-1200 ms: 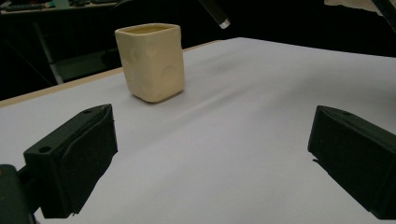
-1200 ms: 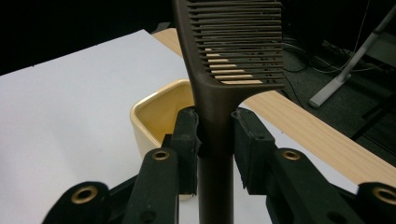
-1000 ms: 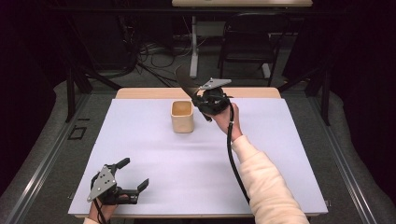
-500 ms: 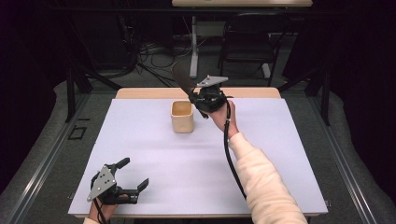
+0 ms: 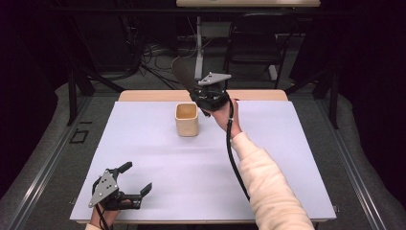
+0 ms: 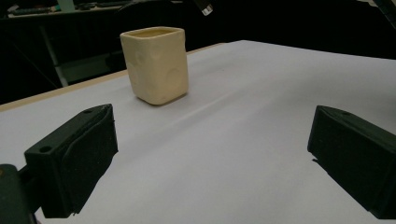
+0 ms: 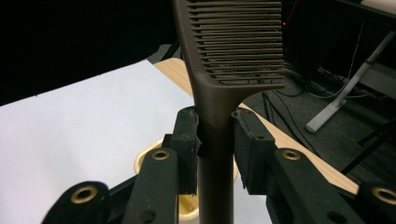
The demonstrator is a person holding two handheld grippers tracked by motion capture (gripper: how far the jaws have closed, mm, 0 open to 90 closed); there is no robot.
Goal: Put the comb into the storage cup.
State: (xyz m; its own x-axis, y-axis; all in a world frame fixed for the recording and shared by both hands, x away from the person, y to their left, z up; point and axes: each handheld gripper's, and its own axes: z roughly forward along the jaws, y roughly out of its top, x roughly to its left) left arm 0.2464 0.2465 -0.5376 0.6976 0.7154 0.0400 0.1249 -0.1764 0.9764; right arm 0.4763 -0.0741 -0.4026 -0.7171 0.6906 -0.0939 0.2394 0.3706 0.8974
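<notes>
R gripper (image 5: 207, 98) is clamped on a dark comb (image 7: 219, 70), both jaws pressed to its handle just below the teeth. The comb sticks up and away past the table's far edge. It's held in the air just right of the cream cup (image 5: 186, 120) and a bit behind it; in the right gripper view the cup's rim shows right under the jaws. The cup stands upright on the white table (image 5: 287, 158), far-centre. L gripper (image 5: 127, 184) sits at the near-left corner, well apart from the cup, jaws spread wide w/ nothing between them, pointed toward the cup.
</notes>
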